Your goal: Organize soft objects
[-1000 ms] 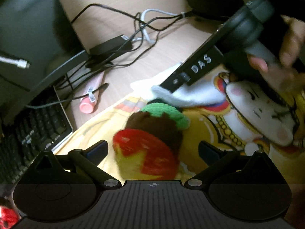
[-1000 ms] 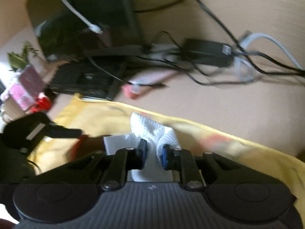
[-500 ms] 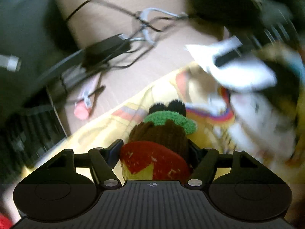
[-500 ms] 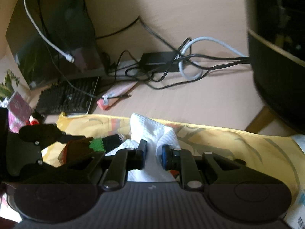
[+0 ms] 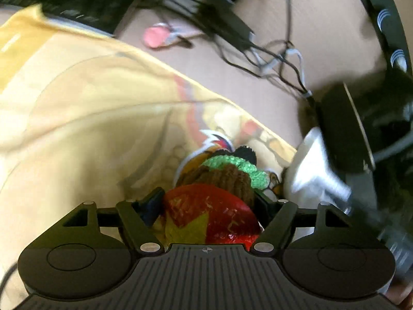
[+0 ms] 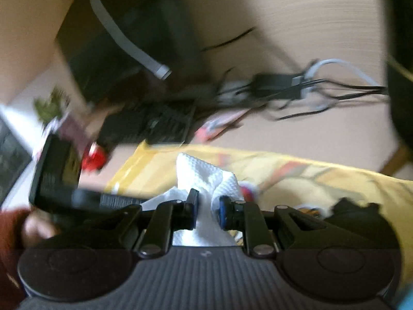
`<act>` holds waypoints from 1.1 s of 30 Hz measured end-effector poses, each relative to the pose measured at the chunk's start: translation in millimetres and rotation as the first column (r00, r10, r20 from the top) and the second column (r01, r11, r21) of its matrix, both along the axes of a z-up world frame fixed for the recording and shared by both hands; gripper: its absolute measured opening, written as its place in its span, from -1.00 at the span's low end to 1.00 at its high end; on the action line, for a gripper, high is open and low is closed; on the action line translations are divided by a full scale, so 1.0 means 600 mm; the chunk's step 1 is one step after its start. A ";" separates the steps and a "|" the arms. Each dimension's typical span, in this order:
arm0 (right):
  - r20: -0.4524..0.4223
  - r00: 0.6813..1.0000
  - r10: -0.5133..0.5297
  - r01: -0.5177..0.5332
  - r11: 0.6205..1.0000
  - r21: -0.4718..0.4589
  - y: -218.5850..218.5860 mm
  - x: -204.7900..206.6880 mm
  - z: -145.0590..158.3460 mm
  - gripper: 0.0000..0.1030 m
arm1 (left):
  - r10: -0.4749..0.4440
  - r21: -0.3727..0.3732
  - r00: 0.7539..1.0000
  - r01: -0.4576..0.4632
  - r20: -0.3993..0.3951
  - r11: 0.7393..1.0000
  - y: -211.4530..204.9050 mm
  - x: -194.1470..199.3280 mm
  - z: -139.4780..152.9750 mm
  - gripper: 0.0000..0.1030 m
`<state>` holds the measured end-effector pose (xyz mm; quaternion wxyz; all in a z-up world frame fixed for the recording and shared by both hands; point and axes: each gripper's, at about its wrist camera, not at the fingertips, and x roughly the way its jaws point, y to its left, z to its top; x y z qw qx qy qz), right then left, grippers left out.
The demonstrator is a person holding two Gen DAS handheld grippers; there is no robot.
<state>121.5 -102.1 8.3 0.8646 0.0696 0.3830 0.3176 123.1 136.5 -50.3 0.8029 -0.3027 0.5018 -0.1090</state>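
Left wrist view: the left gripper (image 5: 207,201) fills the bottom of the frame, its two black fingers (image 5: 152,201) pinching a crocheted toy (image 5: 214,201) between them. The toy sits at lower centre, a red and yellow end nearest the camera, a brown knitted body behind it, then a green ruffle and a small black tip pointing away. Under it spreads a yellow printed cloth (image 5: 77,108) covering the left and centre of the frame. A tan wooden surface (image 5: 322,51) runs across the upper right, carrying a tangle of black cables (image 5: 271,51) and a pink tube (image 5: 155,35) near the top centre. At the right edge, blurred, the other gripper shows as a dark shape with a white cloth (image 5: 309,165) beside it. Right wrist view: the right gripper (image 6: 208,213) sits at the bottom, its fingers (image 6: 192,211) drawn close and pinching the white waffle-textured cloth (image 6: 204,175), which bunches upward between and above the tips at centre frame. The yellow cloth (image 6: 335,188) lies beneath, stretching to the right. At the left edge a hand (image 6: 36,230) with a red sleeve holds the left gripper. A dark keyboard (image 6: 155,126) and black cables (image 6: 296,90) lie blurred on the surface (image 6: 322,134) in the upper half.
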 end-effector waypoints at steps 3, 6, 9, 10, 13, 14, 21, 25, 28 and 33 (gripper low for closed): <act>0.010 0.996 0.089 -0.089 0.995 -0.041 0.037 -0.002 -0.005 -0.65 | 0.102 -0.016 0.995 -0.102 -0.011 0.995 0.032 -0.015 0.000 0.64; 0.047 0.981 0.187 -0.183 0.980 -0.072 0.070 -0.012 0.002 -0.65 | 0.185 -0.047 0.982 -0.186 -0.030 0.981 0.064 -0.020 -0.003 0.72; 0.084 0.959 0.271 -0.260 0.958 -0.120 0.105 -0.018 0.002 -0.65 | 0.225 -0.082 0.973 -0.228 -0.045 0.970 0.088 -0.024 -0.006 0.78; 0.093 0.954 0.285 -0.271 0.952 -0.144 0.117 -0.015 -0.001 -0.65 | 0.225 -0.085 0.973 -0.228 -0.044 0.970 0.090 -0.025 -0.007 0.78; 0.076 0.961 0.264 -0.247 0.952 -0.182 0.132 0.012 -0.019 -0.65 | 0.229 -0.061 0.973 -0.231 -0.028 0.971 0.089 -0.021 -0.005 0.77; 0.054 0.967 0.248 -0.234 0.954 -0.186 0.132 0.027 -0.027 -0.65 | 0.234 -0.052 0.972 -0.235 -0.021 0.971 0.090 -0.020 -0.006 0.77; -0.024 0.987 0.158 -0.159 0.963 -0.216 0.114 0.087 -0.073 -0.66 | 0.015 0.232 0.989 -0.050 0.150 0.971 0.051 -0.004 0.044 0.82; -0.019 0.994 0.108 -0.110 0.970 -0.219 0.095 0.084 -0.072 -0.66 | -0.214 0.494 0.951 0.079 0.222 0.866 0.001 0.005 0.067 0.88; -0.040 0.998 0.039 -0.045 0.987 -0.152 0.059 0.081 -0.055 -0.67 | -0.285 0.528 0.935 0.138 0.209 0.838 -0.018 0.019 0.059 0.89; -0.061 0.995 -0.080 0.076 0.995 -0.064 -0.011 0.066 -0.027 -0.67 | -0.310 0.527 0.937 0.185 0.158 0.829 -0.044 0.047 0.030 0.89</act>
